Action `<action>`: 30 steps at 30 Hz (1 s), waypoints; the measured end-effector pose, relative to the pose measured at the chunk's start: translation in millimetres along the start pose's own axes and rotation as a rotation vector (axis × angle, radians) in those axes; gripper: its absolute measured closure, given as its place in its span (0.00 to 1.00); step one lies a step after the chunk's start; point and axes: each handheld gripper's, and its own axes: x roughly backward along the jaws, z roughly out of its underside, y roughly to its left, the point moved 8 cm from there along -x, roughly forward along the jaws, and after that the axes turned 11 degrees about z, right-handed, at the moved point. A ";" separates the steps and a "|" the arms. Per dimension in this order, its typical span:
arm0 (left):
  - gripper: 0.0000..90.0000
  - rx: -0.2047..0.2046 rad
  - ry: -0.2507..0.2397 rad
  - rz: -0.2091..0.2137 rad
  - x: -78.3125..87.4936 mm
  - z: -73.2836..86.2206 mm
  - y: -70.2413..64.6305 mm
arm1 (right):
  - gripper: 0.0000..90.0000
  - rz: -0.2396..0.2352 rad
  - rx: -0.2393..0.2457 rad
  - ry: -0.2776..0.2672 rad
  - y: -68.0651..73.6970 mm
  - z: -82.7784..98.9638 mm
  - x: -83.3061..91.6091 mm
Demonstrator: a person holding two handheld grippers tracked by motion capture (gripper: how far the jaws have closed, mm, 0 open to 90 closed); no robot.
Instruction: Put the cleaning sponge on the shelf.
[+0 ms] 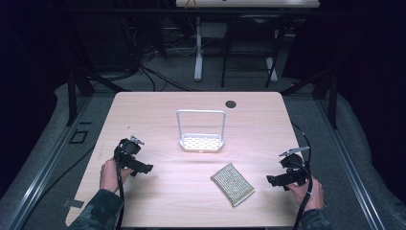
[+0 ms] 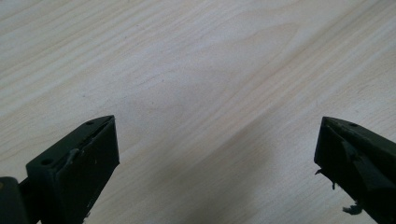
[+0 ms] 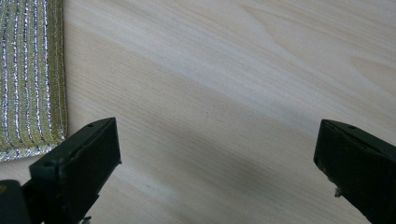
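Note:
A gold and silver striped sponge lies flat on the wooden table, right of centre near the front. Behind it, at mid-table, stands a white wire rack with a perforated base. My right gripper hovers just right of the sponge, jaws wide open over bare wood; the sponge fills the upper left corner of the right gripper view, apart from the jaws. My left gripper is at the table's left side, open, with only wood grain between its jaws.
A small dark round grommet sits near the table's back edge. Beyond the table are desk legs and cables on the floor. Bare wood lies between the two grippers in front of the rack.

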 end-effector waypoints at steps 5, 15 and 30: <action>0.00 0.001 -0.001 -0.001 1.4 1.0 0.9 | 0.00 -0.007 -0.002 -0.009 0.4 -3.0 1.5; 0.00 -0.001 -0.002 0.012 -0.2 0.5 -0.2 | 0.00 -0.022 0.002 -0.036 6.8 -5.9 7.3; 0.00 -0.002 -0.004 0.018 0.9 0.3 -0.4 | 0.00 -0.062 0.012 -0.057 19.8 -9.3 15.3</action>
